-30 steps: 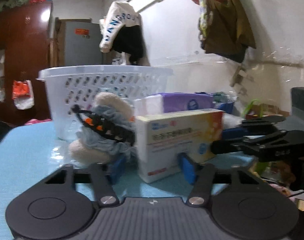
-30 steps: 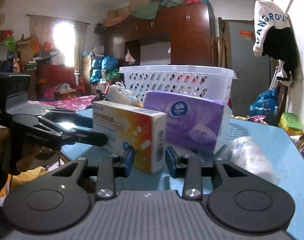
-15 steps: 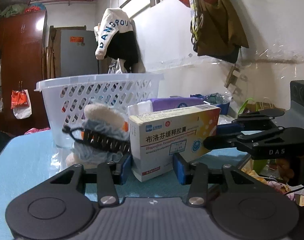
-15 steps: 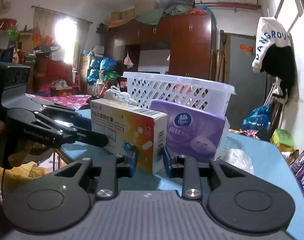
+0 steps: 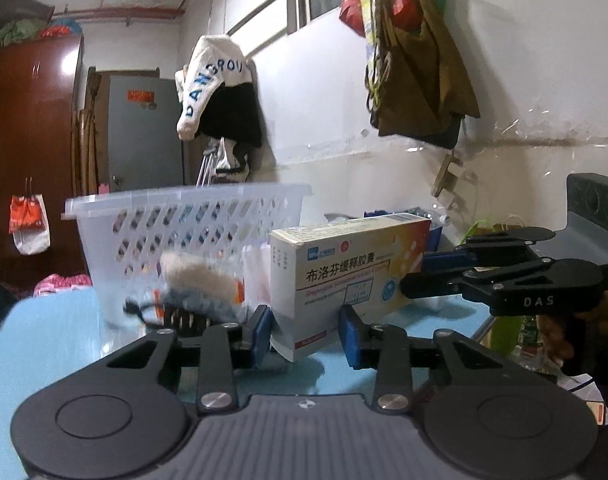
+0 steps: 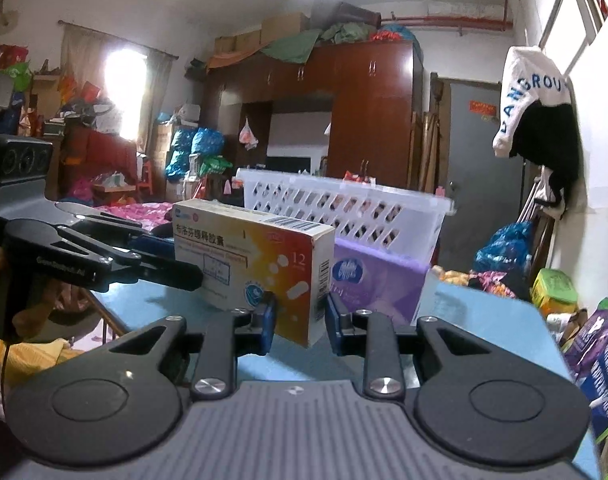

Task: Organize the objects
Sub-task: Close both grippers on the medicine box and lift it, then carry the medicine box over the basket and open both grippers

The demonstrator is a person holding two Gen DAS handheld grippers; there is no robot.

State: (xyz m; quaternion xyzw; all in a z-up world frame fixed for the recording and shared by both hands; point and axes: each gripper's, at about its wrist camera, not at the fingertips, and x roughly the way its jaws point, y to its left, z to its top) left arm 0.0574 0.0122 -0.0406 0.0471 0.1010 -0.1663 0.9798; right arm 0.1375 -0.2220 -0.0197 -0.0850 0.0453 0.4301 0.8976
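The medicine box (image 5: pixel 350 276) — light, stiff card — is off the counter (image 5: pixel 51 332), each end between closing hand-held grippers, left (image 5: pixel 306 334), right (image 6: pixel 299 318); we pinch gently — it crushes.

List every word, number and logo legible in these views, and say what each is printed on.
"布洛芬缓释胶囊": front of the medicine box
"12": the box's orange face
"DANGROU": white hanging garment, rest hidden
"DAS": right tool
"GenRobot.AI": left tool, blurred
Tissue pack: round blue logo, unreadable
Box's Latin line, small print and barcode digits: too small
Red sign on grey door: illegible
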